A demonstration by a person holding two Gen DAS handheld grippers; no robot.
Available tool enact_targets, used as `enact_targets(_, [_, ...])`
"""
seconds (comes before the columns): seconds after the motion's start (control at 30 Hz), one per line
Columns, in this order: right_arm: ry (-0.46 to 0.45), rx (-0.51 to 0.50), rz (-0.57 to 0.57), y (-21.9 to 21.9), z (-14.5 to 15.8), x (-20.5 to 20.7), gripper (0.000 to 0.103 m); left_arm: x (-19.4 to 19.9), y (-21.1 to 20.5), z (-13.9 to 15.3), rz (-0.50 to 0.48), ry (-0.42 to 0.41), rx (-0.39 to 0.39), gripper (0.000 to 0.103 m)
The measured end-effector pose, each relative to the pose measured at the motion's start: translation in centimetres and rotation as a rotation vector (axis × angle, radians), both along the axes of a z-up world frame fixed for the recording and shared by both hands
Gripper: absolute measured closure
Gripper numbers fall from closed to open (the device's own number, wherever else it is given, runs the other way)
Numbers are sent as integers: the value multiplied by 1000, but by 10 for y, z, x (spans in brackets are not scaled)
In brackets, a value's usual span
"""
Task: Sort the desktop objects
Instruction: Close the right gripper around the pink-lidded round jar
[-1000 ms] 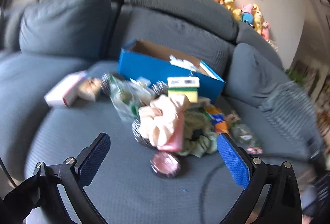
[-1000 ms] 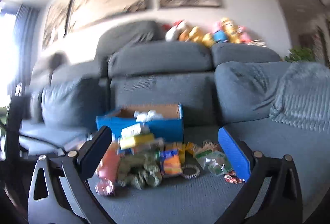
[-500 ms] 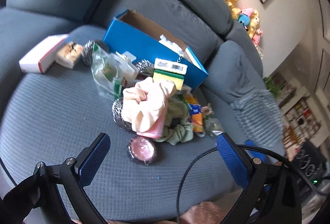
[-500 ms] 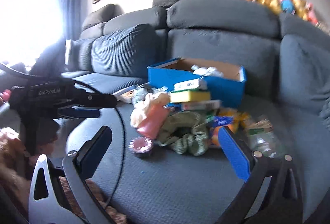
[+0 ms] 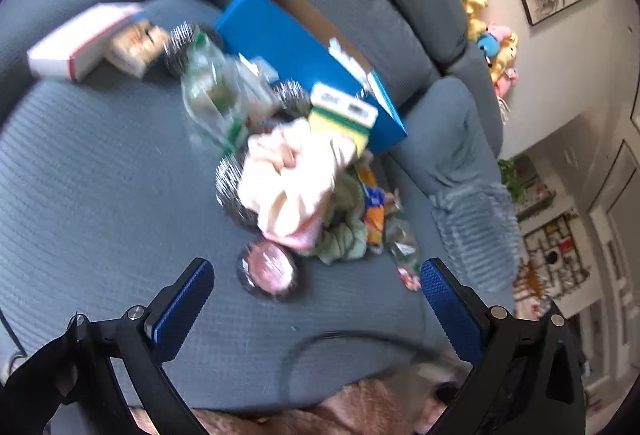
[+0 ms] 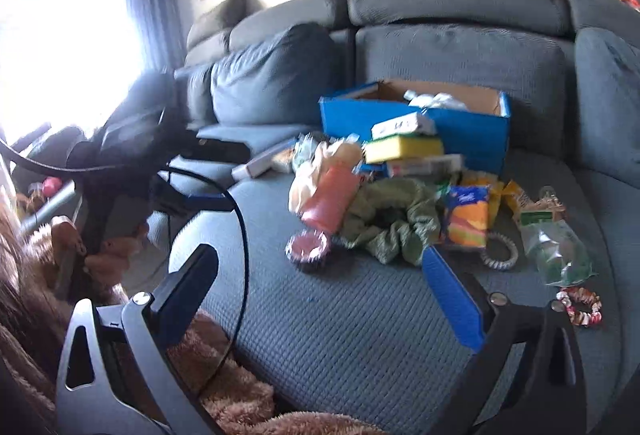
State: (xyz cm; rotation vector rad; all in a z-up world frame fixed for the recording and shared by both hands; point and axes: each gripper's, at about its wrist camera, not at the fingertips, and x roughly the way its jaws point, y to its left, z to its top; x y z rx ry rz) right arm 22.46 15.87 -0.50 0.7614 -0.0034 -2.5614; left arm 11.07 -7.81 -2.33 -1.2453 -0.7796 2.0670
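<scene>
A heap of small objects lies on a grey sofa seat. An open blue cardboard box stands behind the heap. The heap holds a cream cloth, a green cloth, a yellow sponge, steel scourers and an orange snack packet. A round pink-lidded container lies nearest. My left gripper is open just short of that container, with nothing between its fingers. My right gripper is open over the seat's front, also holding nothing.
A white box with red trim lies at the far left of the seat. A clear plastic bag, a coiled hair tie and a red scrunchie lie to the right. A black cable crosses the front. Brown fluffy fabric lies below.
Both views have swung and moved closer to the heap. The left gripper now points down at the pink-lidded container. Both grippers stay open.
</scene>
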Motion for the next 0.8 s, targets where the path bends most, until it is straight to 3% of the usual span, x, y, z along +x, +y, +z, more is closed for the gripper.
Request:
enact_targets(0.2, [-125,65,103,-36,-17,-34,6,-4,11,-10,-18,-65,-2,0])
enact_targets(0.43, [-265,37,163,-52,-23,-73,10,-20,8,-28,-18,-185,121,0])
enact_targets(0.53, [-282,65,169,-58,-25,-83,18,-25,6,-39,-24,-236,162,0])
enact_targets(0.63, [-300,70,176,-61,-27,-90,20,-26,2,-45,-13,-255,147,0])
enact_targets(0.8, [-299,123,158,-69,-29,-97,21,-30,1,-50,-29,-277,195,0])
